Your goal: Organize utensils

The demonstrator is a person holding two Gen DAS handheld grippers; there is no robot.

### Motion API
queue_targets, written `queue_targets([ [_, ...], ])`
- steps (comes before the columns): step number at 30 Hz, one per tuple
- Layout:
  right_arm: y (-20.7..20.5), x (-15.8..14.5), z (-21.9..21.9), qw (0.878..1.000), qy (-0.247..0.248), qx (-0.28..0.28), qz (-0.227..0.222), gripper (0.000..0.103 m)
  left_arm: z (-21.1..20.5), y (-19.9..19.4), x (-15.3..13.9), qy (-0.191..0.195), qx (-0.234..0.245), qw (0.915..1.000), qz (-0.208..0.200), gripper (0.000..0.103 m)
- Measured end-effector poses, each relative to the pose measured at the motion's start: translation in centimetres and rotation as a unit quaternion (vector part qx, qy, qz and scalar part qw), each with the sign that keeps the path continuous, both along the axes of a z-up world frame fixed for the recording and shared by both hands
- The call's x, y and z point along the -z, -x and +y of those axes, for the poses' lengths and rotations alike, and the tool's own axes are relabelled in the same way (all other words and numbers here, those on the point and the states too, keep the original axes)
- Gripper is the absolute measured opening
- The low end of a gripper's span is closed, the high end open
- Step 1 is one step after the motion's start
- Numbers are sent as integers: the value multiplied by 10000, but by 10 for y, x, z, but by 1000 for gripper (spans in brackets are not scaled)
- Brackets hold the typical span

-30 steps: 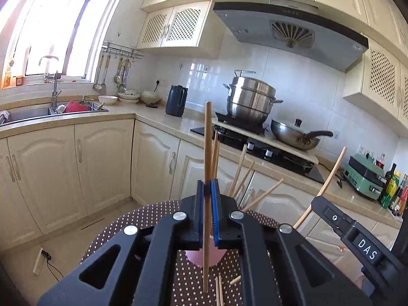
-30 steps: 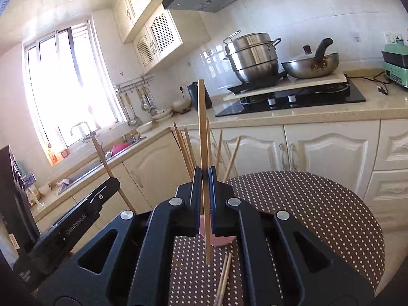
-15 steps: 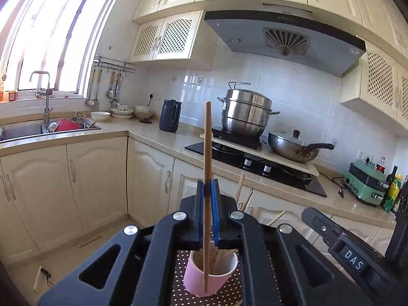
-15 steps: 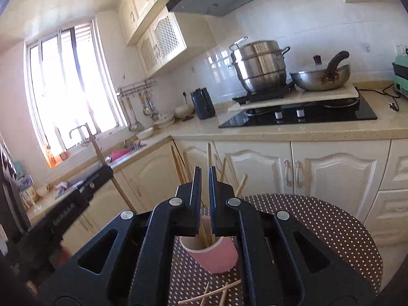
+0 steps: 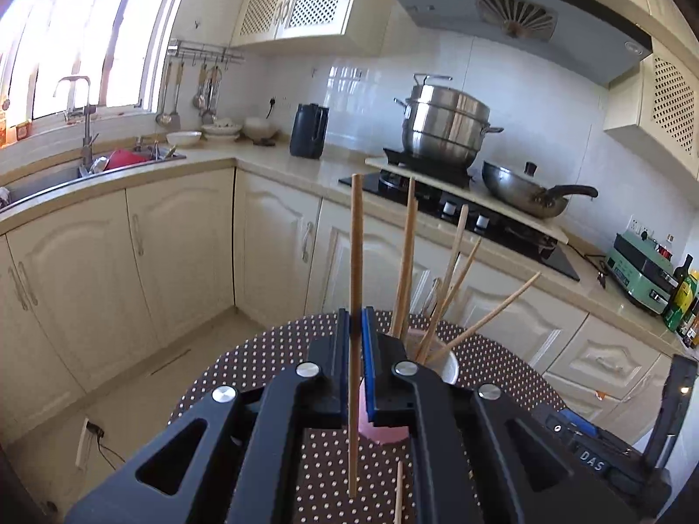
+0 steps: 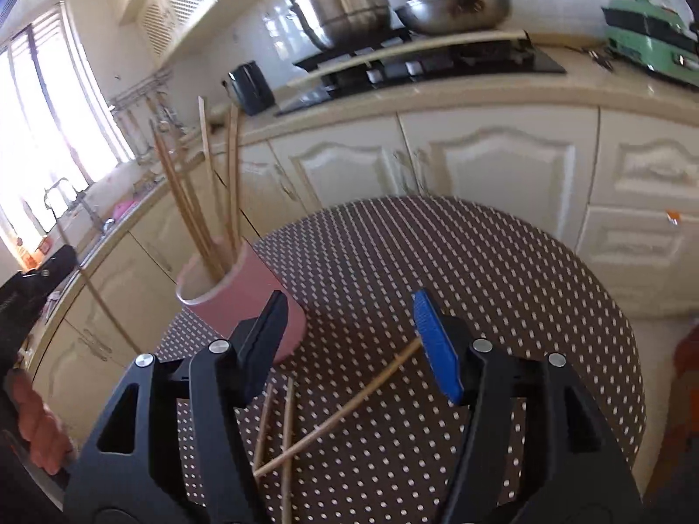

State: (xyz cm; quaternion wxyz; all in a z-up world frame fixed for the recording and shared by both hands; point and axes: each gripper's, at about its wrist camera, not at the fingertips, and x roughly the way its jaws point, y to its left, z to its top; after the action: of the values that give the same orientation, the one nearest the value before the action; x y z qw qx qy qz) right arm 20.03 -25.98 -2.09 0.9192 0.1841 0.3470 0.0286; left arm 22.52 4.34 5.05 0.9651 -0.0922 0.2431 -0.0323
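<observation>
My left gripper (image 5: 356, 327) is shut on a wooden chopstick (image 5: 354, 262), held upright just in front of and above the pink cup (image 5: 448, 369). The cup holds several chopsticks (image 5: 454, 279). In the right wrist view the pink cup (image 6: 257, 301) stands left of my right gripper (image 6: 351, 327), which is open and empty above the table. Three loose chopsticks (image 6: 340, 415) lie crossed on the dotted cloth under it. The left gripper (image 6: 30, 288) with its chopstick shows at the far left.
The round table (image 6: 502, 284) has a brown polka-dot cloth. Cream cabinets (image 5: 174, 240) and a counter run behind it, with a sink (image 5: 87, 166), a kettle (image 5: 311, 131), a steel pot (image 5: 443, 131), a wok (image 5: 524, 192) and a green appliance (image 5: 642, 266).
My right gripper let its chopstick go into the cup, opened wide and dipped down toward the loose chopsticks. My left gripper still holds its chopstick and has come close over the cup.
</observation>
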Motion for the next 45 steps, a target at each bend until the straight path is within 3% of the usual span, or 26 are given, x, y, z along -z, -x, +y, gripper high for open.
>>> queue_targets([
  [12, -21, 64, 37, 9907, 361, 311, 1278, 60, 9, 10, 22, -42, 155, 9995, 288, 6],
  [14, -24, 69, 45, 9885, 528, 351, 1374, 54, 9, 10, 26, -21, 250, 9992, 313, 6],
  [16, -28, 71, 59, 9863, 948, 320, 1311, 50, 10, 10, 28, -53, 224, 9994, 266, 6],
  [19, -31, 76, 71, 9813, 1461, 327, 1214, 21, 17, 9, 30, 61, 204, 9994, 264, 6],
  [25, -24, 79, 64, 9907, 897, -198, 1006, 6, 25, 4, 26, 136, 147, 9996, 215, 6],
  [27, -23, 80, 60, 9927, 606, -402, 960, 6, 26, 4, 24, 127, 119, 9997, 180, 6],
  [33, -11, 59, 63, 9956, 444, -610, 564, 6, 19, 7, 17, 79, 131, 9998, 98, 6],
  [45, 25, -1, 43, 9979, 46, -602, -246, 6, -2, 14, 3, 26, 136, 9999, 19, 6],
])
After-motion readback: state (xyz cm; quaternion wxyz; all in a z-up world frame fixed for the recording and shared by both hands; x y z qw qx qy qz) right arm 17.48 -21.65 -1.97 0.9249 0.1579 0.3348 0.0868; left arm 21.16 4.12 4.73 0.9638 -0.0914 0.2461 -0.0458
